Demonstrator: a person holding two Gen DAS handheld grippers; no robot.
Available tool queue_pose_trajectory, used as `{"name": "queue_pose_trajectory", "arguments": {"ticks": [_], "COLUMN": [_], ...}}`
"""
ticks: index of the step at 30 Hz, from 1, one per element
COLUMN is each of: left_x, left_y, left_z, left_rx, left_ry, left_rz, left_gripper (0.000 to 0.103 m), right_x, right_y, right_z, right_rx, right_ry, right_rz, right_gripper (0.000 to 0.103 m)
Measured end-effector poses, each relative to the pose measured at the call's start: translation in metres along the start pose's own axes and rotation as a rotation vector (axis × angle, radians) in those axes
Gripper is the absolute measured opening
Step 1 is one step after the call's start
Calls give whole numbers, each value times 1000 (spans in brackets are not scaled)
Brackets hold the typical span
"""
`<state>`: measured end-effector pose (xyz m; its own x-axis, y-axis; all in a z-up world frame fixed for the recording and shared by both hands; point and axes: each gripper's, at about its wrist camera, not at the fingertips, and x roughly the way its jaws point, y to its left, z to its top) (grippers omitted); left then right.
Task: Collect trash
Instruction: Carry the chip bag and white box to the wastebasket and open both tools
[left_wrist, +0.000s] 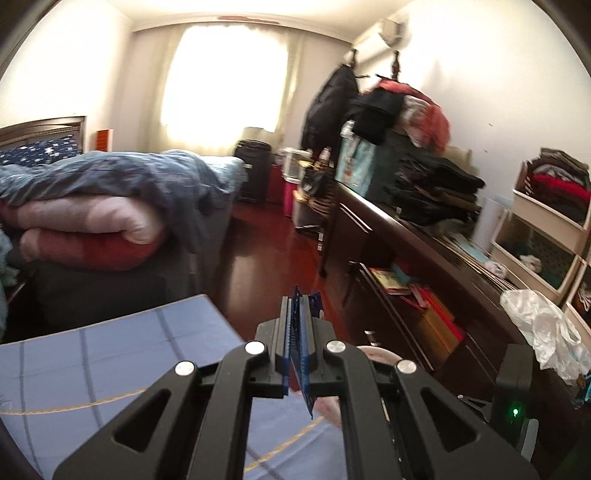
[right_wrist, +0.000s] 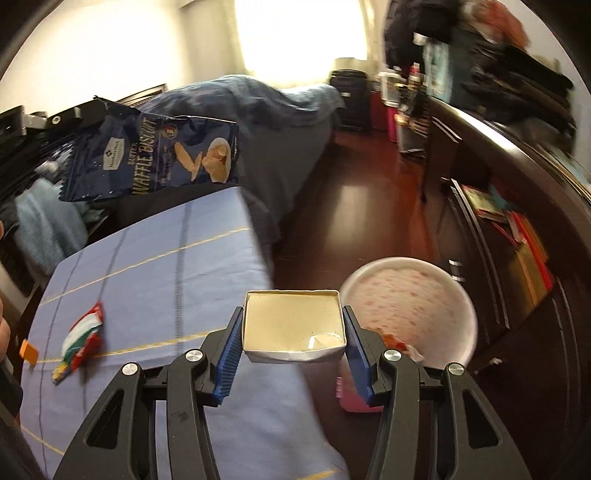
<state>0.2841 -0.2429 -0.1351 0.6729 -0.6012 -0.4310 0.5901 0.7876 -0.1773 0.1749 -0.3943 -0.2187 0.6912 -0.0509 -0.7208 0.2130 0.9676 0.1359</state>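
Left wrist view: the left gripper (left_wrist: 300, 317) is clamped tight on the edge of a dark blue biscuit bag (left_wrist: 308, 384), which hangs below the jaws over the blue cloth (left_wrist: 110, 354).

Right wrist view: the right gripper (right_wrist: 293, 332), about half open, grips a small white paper box (right_wrist: 294, 325) by its sides. A white bin (right_wrist: 443, 291) sits just ahead to its right; a striped wrapper (right_wrist: 82, 334) lies on the cloth to its left.
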Motion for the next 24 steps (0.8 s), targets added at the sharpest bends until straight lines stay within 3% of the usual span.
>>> {"name": "queue_pose_trajectory", "arguments": {"ticks": [12, 24], "left_x": [81, 159], "left_y": [-80, -125], "left_z": [-20, -54], "left_rx": [75, 154], "left_ry": [110, 237], "left_rz": [-158, -181], "left_gripper": [6, 7], "right_x": [-2, 35], "right_y": [-98, -141], "right_z": [-10, -8], "right_rx": [155, 189], "right_ry": [2, 35], "right_rz": [-151, -233], "right_gripper": [51, 51]}}
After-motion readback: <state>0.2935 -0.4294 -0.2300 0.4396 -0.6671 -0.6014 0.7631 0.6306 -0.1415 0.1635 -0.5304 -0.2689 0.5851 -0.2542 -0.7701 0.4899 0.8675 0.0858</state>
